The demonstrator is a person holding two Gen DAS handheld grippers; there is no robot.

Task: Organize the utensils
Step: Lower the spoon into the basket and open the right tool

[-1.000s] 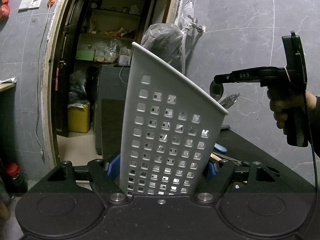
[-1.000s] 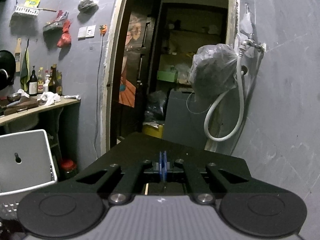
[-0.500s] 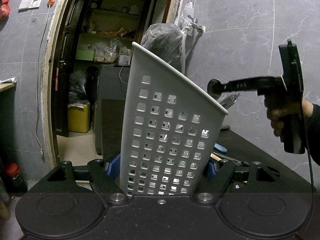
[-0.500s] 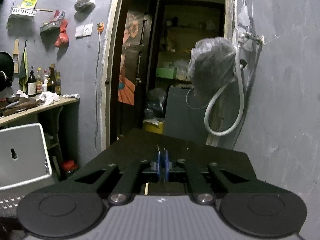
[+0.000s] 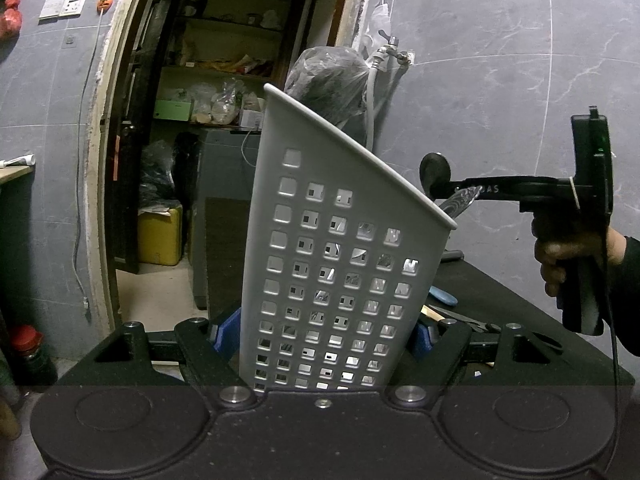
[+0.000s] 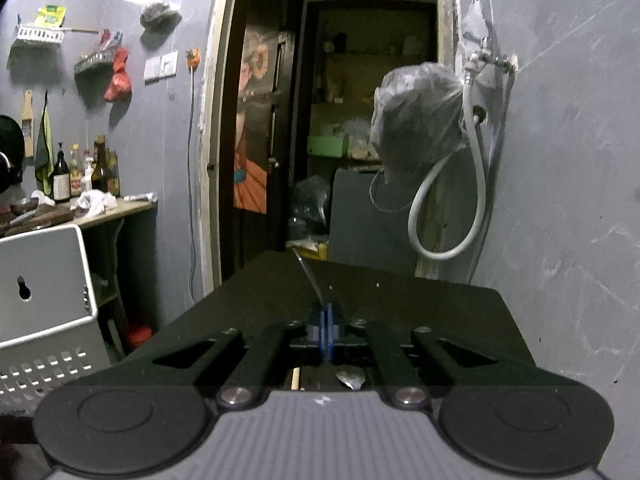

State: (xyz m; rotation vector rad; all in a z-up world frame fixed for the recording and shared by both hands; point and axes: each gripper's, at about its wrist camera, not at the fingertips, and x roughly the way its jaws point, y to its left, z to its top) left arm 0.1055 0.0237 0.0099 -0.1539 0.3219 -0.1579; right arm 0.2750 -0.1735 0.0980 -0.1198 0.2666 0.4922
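White letters are showing on the black arm of the right tongs (image 5: 434,178), seen from the left camera. Only "AS" is reading clearly; the letter before it is blurred. I am not finding any other writing that can be read, on the task's things or on the wall.

The basket (image 5: 344,240) is a pale grey plastic holder with rows of small square holes in its wall. Its rim is slanting, high at the back and low at the front-right. From the right camera, a keyhole-shaped hanging hole is showing in its tall plain back wall. The left tongs (image 5: 324,336) are clamping it by its lower sides, with the blue pads pressing on both sides. It is standing almost upright, in front of the dark surface (image 5: 520,300).

A hand (image 5: 560,256) is holding the right tongs level beside the low corner of the rim. These tongs are closing, and a knife (image 5: 458,205) is sitting between their pads. Its patterned blade is pointing down, just above the rim.

A blue-handled utensil (image 5: 444,296) is lying on the surface behind the basket. A spoon (image 6: 350,376) and a wooden stick (image 6: 295,378) are lying below the right tongs.
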